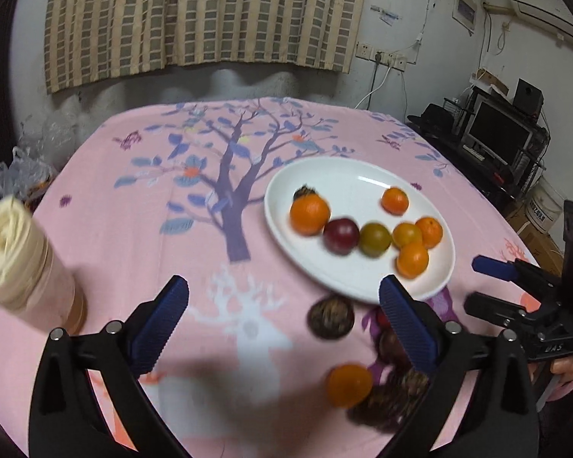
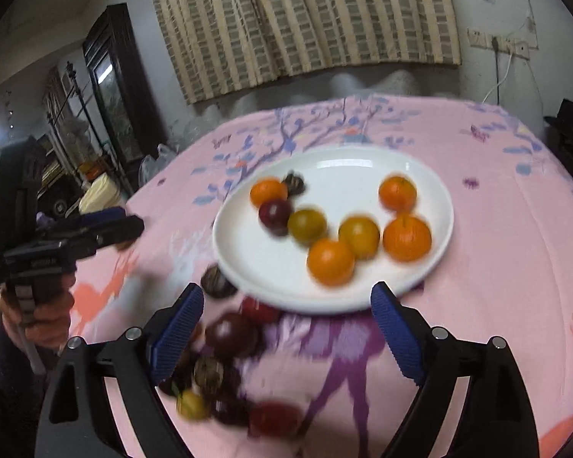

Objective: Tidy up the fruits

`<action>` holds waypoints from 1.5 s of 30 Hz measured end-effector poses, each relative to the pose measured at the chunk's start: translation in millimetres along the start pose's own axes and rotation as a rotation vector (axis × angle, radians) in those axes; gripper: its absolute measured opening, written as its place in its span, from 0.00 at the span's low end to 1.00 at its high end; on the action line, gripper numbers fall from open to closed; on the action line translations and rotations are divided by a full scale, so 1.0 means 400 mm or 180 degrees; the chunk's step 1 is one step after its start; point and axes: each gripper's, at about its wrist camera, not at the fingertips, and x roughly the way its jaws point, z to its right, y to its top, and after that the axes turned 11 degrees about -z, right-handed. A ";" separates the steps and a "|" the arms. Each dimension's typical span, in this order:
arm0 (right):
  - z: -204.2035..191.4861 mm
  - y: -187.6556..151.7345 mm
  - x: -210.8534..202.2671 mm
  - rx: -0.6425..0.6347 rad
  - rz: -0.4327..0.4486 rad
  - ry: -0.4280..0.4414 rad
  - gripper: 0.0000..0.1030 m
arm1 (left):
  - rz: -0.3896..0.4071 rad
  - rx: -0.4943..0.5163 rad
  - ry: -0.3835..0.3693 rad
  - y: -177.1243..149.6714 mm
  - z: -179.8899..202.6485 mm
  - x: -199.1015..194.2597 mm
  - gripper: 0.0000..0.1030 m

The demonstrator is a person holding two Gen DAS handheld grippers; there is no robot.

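Note:
A white plate (image 1: 347, 175) (image 2: 279, 267) on the pink tablecloth holds several oranges, a dark red plum (image 1: 340, 236) (image 2: 274, 213), a greenish fruit (image 1: 375, 239) (image 2: 306, 226) and a dark fruit at its far left. Loose fruit lies in front of the plate: a dark round fruit (image 1: 330, 316) (image 2: 217, 281), an orange (image 1: 348, 384), and several dark red ones (image 2: 231, 334). My left gripper (image 1: 282, 305) is open and empty above the cloth, left of the loose pile. My right gripper (image 2: 286, 315) is open and empty above the plate's near rim; it also shows in the left wrist view (image 1: 481, 282).
A cream-topped jar (image 1: 23, 263) stands at the table's left edge. Plastic bags (image 1: 23, 175) lie beyond it. A monitor and shelves (image 1: 496, 133) stand to the right, a dark cabinet (image 2: 110, 87) to the left. The left gripper appears in the right wrist view (image 2: 107, 225).

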 end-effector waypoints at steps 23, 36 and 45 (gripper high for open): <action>-0.008 -0.135 0.023 0.0119 -0.0600 0.0099 0.45 | -0.0132 -0.0226 0.0129 -0.117 -0.063 -0.005 0.95; 0.032 -0.133 0.043 0.0400 -0.0706 0.0401 0.37 | -0.0120 -0.0178 0.0066 -0.117 -0.054 -0.013 0.95; 0.049 -0.127 0.029 0.0522 -0.0579 0.0532 0.29 | -0.0168 0.0168 -0.0173 -0.130 -0.002 -0.021 0.95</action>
